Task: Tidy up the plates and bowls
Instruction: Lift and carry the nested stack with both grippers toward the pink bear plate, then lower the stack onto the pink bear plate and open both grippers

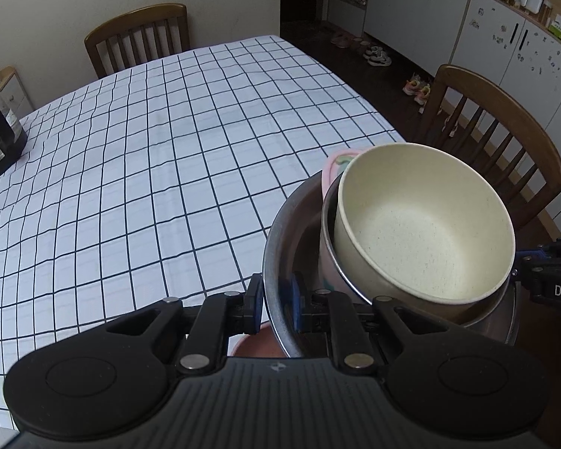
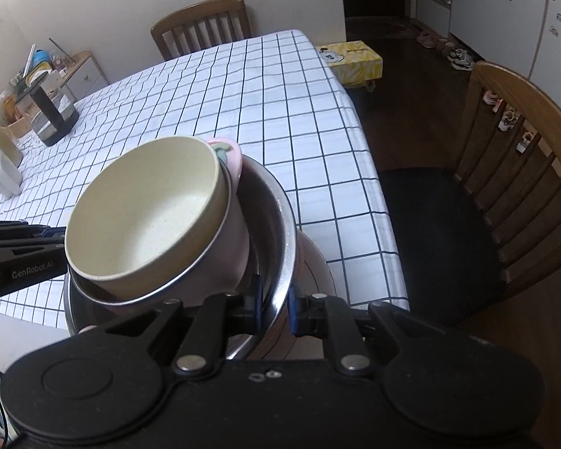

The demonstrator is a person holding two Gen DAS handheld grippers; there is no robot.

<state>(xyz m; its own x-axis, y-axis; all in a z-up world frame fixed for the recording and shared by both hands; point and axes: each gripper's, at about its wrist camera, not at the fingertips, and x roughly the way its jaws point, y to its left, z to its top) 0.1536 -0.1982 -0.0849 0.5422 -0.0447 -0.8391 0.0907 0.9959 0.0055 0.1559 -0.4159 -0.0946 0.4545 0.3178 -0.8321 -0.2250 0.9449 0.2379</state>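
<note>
A large steel bowl (image 1: 291, 217) carries a nested stack above the near right corner of the table: a pink-sided bowl with a metal rim (image 1: 327, 232), a cream bowl (image 1: 422, 232) on top, and a pink dish (image 1: 333, 166) tucked behind. My left gripper (image 1: 276, 301) is shut on the steel bowl's left rim. My right gripper (image 2: 275, 307) is shut on the opposite rim of the steel bowl (image 2: 280, 224). The cream bowl (image 2: 142, 217) tilts inside it. A brownish dish (image 2: 318, 265) shows under the steel bowl.
The table wears a white checked cloth (image 1: 168, 131). A glass kettle (image 2: 52, 116) and a white jar (image 2: 0, 172) stand at its far left. Wooden chairs stand at the far end (image 1: 138, 33) and on the right (image 2: 505, 157). A yellow tissue box (image 2: 351, 61) sits past the table.
</note>
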